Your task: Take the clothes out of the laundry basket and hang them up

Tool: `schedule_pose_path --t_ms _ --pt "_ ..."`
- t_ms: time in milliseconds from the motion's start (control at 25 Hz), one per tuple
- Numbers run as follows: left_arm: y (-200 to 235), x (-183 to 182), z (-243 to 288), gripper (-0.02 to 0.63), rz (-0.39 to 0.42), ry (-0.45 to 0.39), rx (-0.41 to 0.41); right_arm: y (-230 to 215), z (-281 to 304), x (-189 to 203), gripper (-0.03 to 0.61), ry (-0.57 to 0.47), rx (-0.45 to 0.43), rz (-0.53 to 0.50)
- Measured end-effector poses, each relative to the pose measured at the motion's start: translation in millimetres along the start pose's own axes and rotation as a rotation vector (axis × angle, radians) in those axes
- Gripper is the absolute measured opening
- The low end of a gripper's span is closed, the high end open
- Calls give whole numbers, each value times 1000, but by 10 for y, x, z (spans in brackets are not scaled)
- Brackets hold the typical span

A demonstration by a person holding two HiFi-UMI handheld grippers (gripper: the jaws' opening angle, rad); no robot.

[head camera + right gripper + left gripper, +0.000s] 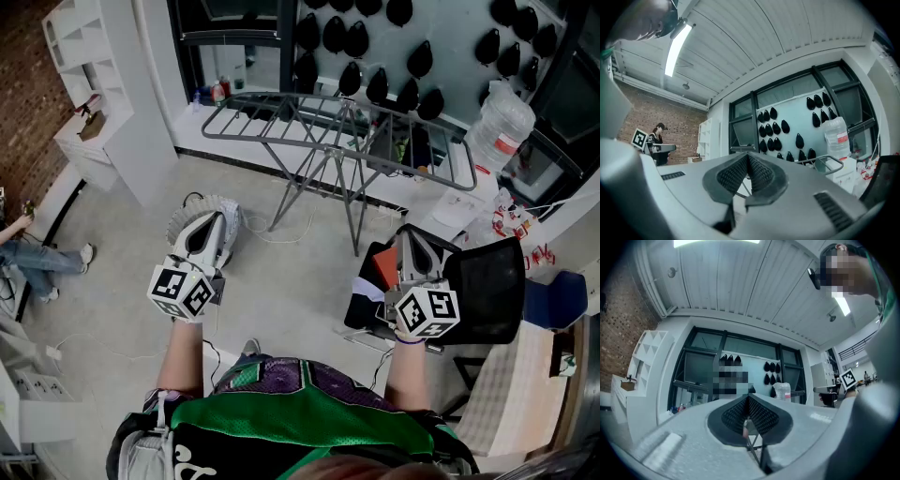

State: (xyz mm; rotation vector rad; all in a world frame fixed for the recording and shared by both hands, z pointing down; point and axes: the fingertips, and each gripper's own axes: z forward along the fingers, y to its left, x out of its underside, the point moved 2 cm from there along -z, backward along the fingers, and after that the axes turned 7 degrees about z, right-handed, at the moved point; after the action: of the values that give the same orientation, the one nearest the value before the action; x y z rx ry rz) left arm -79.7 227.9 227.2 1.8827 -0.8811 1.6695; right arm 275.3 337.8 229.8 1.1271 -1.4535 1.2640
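So here's where I'm at: both grippers are empty with the jaws pressed together, left gripper (pixel 214 218) and right gripper (pixel 410 236), each held out in front of me and aimed roughly level, not down. That's what matters for the next move, because the clothes (pixel 368 281) are down on the floor, below the right gripper and a touch to its left. They're a dark bundle with a bit of orange and white, spilling from the mouth of the black mesh laundry basket (pixel 489 281). The right hand is clearly the nearer one, and the left is well apart from the pile, off over a round white thing (pixel 192 214) on the floor. I reckon the right gripper needs to tip down and open before it can grab anything. The drying rack (pixel 347 122) stands further ahead, its long side running across my view from left to right. What bugs me is that neither gripper view shows the basket at all, just ceiling, wall and, on the right one, the rack's end and a water bottle (pixel 836 136). From the head view the right gripper covers part of the pile, so I can't tell how many pieces there are, or whether the basket is upright or tipped.
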Motion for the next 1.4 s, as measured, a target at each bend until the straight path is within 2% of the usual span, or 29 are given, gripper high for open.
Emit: schedule_pose_path --t_ms 360,680,1120,1400 --pt "93 -39 -88 17 6 -1 -9 49 29 -23 -2 -4 4 2" --pt "-85 14 -217 17 11 12 -42 22 -18 14 -2 -3 -31 -9" --pt "-216 161 -671 17 38 60 -191 147 8 166 -2 27 -223 16" --pt "146 127 -1042 17 60 83 -300 574 503 265 -2 43 -320 35"
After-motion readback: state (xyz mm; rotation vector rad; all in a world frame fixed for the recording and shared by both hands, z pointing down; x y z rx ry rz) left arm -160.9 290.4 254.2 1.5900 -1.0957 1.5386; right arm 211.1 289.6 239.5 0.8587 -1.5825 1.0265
